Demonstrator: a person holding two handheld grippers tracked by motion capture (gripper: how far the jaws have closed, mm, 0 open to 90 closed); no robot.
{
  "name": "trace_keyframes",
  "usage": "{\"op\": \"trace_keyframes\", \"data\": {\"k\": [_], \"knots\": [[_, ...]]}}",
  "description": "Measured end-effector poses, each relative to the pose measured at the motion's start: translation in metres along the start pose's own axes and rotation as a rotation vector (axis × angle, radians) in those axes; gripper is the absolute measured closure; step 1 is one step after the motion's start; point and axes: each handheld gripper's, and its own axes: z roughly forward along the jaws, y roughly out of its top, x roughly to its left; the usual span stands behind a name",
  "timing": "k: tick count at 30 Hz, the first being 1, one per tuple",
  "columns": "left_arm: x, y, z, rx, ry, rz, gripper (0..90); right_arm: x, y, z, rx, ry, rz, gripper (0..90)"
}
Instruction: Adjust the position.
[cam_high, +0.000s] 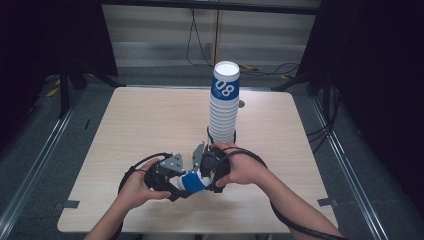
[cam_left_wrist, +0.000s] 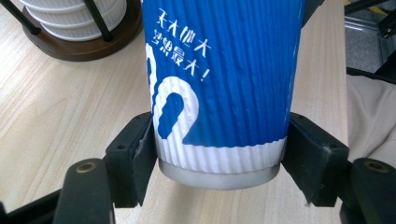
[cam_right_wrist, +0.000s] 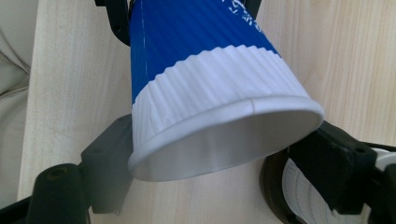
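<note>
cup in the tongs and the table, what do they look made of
Cup: seemingly paper with a ribbed, matte blue-and-white printed sleeve; fine vertical ridges and a thin rolled rim. Table: looks like light wood or wood-look laminate, smooth, with faint grain lines.

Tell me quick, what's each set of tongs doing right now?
Left tongs: closed on the blue cup's base.
Right tongs: closed around the same cup's rim end.

Blue-and-white ribbed paper cup (cam_left_wrist: 224, 79): white characters and part of a large white numeral on the blue band, white band and grey base rim below. Left tongs (cam_left_wrist: 219, 158): two black jaws pressed against the cup's lower sides, left and right. Light wood bench (cam_left_wrist: 60, 107) beneath. Upper left: stacked white cups (cam_left_wrist: 70, 18) in a dark round-based holder (cam_left_wrist: 93, 46) with thin black rods
</note>
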Motion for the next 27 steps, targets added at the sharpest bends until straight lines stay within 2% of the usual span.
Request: {"op": "trace_keyframes", "data": {"k": [7, 11, 12, 20, 27], "knots": [[0.0, 0.0, -0.001, 0.01, 0.001, 0.008, 31.2, 0.0, -0.002, 0.001, -0.025, -0.001, 0.002, 17.0], [0.002, -0.001, -0.002, 0.005, -0.017, 0.009, 31.3, 0.0, -0.003, 0.002, -0.043, 0.003, 0.002, 16.2], [0.002, -0.002, -0.001, -0.009, -0.011, 0.001, 31.3, 0.001, -0.004, 0.002, -0.044, 0.003, 0.023, 16.0], [0.004, -0.003, -0.005, -0.035, -0.022, -0.003, 31.4, -0.001, -0.009, 0.0, -0.057, 0.006, 0.051, 14.4], [0.005, -0.004, -0.006, -0.038, -0.028, 0.005, 31.3, -0.001, -0.015, 0.001, -0.09, 0.012, 0.081, 13.9]]}}
